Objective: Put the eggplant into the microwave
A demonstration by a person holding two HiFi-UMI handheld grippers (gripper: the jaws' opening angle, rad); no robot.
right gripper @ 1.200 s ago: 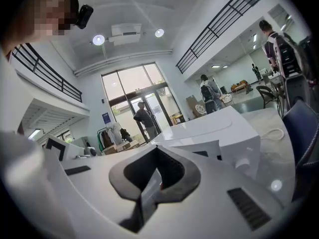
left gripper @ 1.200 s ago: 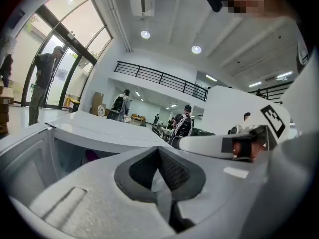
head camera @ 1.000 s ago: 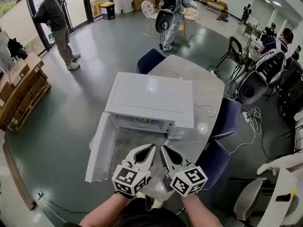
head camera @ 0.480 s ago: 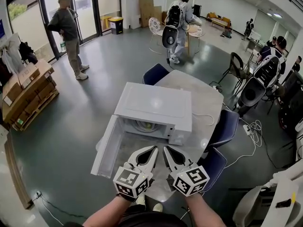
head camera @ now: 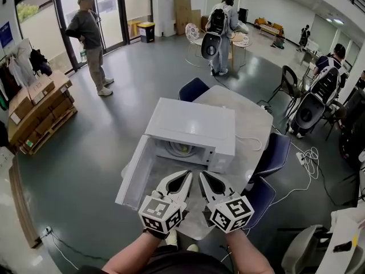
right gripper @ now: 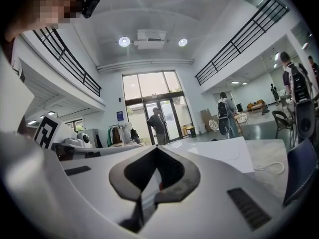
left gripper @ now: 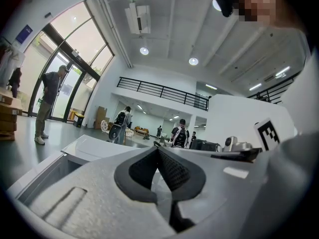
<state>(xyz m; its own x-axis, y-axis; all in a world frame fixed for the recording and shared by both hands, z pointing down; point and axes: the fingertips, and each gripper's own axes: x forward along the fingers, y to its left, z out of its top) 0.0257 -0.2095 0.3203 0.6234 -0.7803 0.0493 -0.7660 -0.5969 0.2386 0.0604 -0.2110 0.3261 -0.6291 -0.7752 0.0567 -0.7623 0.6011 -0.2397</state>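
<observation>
The white microwave (head camera: 194,121) stands on a round grey table (head camera: 254,116) with its door (head camera: 135,173) swung open to the left. Its cavity shows a glass turntable (head camera: 181,149); I see no eggplant in any view. My left gripper (head camera: 187,176) and right gripper (head camera: 202,176) are held side by side just in front of the open cavity, pointing level at it. Both are shut with nothing between their jaws. In the left gripper view the left gripper (left gripper: 158,146) shows tips meeting over the microwave (left gripper: 94,146). In the right gripper view the right gripper (right gripper: 158,147) is also closed.
Blue chairs (head camera: 193,88) (head camera: 279,147) (head camera: 259,196) ring the table. A white cable (head camera: 251,144) lies beside the microwave. Cardboard boxes on a pallet (head camera: 34,104) stand at the left. One person (head camera: 91,41) stands by the glass doors, another with a backpack (head camera: 219,33) farther back.
Both grippers have risen together and stayed shut. The head view has lifted, showing more of the room beyond the microwave.
</observation>
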